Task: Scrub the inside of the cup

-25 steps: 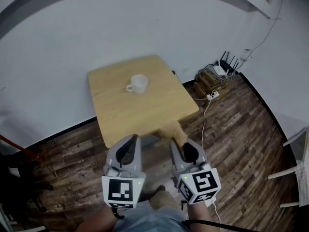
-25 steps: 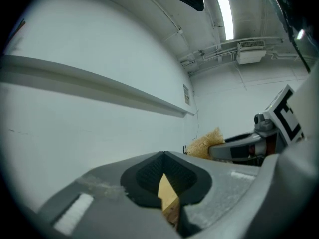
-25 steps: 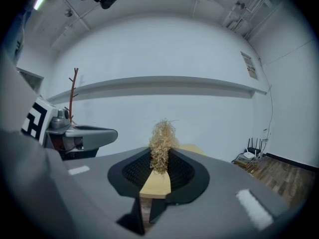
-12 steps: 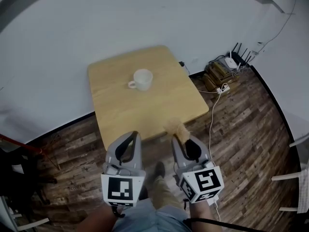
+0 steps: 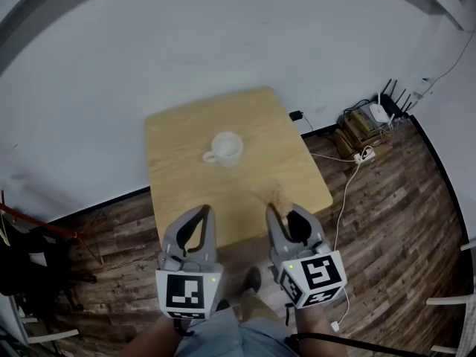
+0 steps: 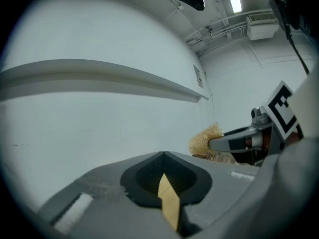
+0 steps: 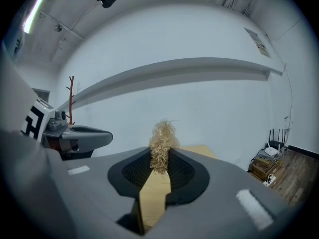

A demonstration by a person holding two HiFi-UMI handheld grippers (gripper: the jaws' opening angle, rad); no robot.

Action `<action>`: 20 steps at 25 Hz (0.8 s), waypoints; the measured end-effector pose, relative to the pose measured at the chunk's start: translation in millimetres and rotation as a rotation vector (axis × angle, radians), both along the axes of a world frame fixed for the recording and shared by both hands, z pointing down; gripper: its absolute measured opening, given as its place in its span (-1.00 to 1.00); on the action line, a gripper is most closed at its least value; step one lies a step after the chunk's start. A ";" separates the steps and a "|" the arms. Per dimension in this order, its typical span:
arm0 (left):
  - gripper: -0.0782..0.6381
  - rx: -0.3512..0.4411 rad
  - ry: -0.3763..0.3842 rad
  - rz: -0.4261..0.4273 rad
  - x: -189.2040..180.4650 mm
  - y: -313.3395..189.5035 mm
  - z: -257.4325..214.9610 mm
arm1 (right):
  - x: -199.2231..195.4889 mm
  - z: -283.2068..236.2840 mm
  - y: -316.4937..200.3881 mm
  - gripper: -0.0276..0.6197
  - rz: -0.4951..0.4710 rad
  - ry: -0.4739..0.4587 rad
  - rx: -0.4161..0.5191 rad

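Note:
A white cup [image 5: 225, 148] with a handle on its left stands upright near the middle of a small wooden table [image 5: 186, 184]. Both grippers hover over the table's near edge, well short of the cup. My left gripper [image 5: 203, 213] is shut with nothing between its jaws [image 6: 163, 156]. My right gripper [image 5: 281, 213] is shut on a tuft of tan fibre scrubber [image 5: 280, 196], which sticks out past the fingertips [image 7: 162, 138]. The same scrubber [image 6: 204, 138] shows at the right of the left gripper view. The cup is out of sight in both gripper views.
The table stands against a white wall [image 5: 186, 43] on a dark wood floor [image 5: 387, 222]. A router, boxes and a power strip with cables [image 5: 368, 129] sit at the right by the wall. Dark clutter [image 5: 30, 259] lies at the left. My feet [image 5: 249, 281] are below the table edge.
The table and cup have shifted lower and to the right in the head view, so they sit nearer the grippers. Both grippers keep the same pose and grip.

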State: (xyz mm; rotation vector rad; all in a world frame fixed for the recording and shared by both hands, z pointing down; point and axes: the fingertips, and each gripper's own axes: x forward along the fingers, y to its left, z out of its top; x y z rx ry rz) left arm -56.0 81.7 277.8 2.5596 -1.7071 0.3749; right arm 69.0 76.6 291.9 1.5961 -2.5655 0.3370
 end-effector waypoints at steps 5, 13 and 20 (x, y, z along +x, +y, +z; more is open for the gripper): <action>-0.73 0.050 -0.046 -0.027 13.2 -25.9 -13.3 | 11.8 -11.1 -30.4 -0.67 -0.049 -0.008 0.033; -0.73 0.108 -0.064 -0.094 24.5 -43.8 -33.6 | 24.1 -29.2 -59.7 -0.67 -0.117 -0.019 0.086; -0.73 0.103 -0.087 -0.135 8.9 -55.8 -28.9 | 14.8 -26.3 -80.8 -0.67 -0.157 -0.036 0.080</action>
